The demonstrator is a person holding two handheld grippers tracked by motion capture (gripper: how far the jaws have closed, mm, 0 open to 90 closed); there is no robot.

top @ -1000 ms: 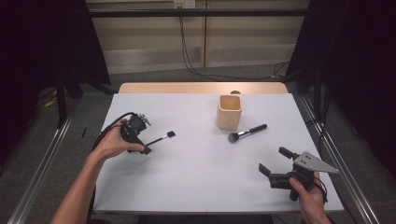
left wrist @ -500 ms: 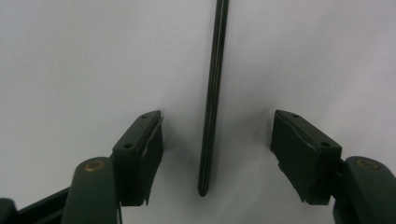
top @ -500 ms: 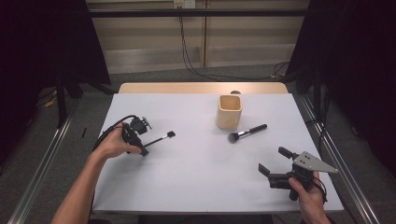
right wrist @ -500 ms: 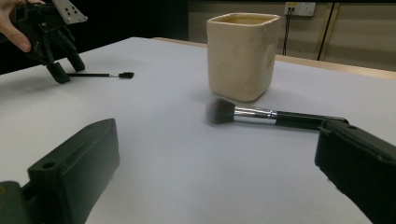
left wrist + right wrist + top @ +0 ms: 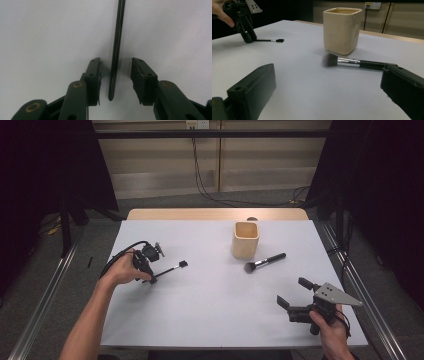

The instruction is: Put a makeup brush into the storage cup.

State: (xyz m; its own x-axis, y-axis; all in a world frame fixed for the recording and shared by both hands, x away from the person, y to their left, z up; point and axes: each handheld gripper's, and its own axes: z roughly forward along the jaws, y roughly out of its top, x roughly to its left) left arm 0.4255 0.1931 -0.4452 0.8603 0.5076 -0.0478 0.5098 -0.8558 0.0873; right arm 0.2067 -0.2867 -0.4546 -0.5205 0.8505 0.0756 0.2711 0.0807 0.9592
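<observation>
Thin brush [image 5: 115, 50], tip beyond frame

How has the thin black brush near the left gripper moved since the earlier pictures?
No. The thin black brush lies at the same spot left of the cup. The left gripper has just been closing its jaws around its handle.

The thin black tool [image 5: 116, 47] runs off the left gripper view's top edge; its head is unseen there.

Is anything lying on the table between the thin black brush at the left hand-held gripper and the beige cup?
No. In the high view, the stretch from the thin black brush to the beige cup is bare white table.
</observation>
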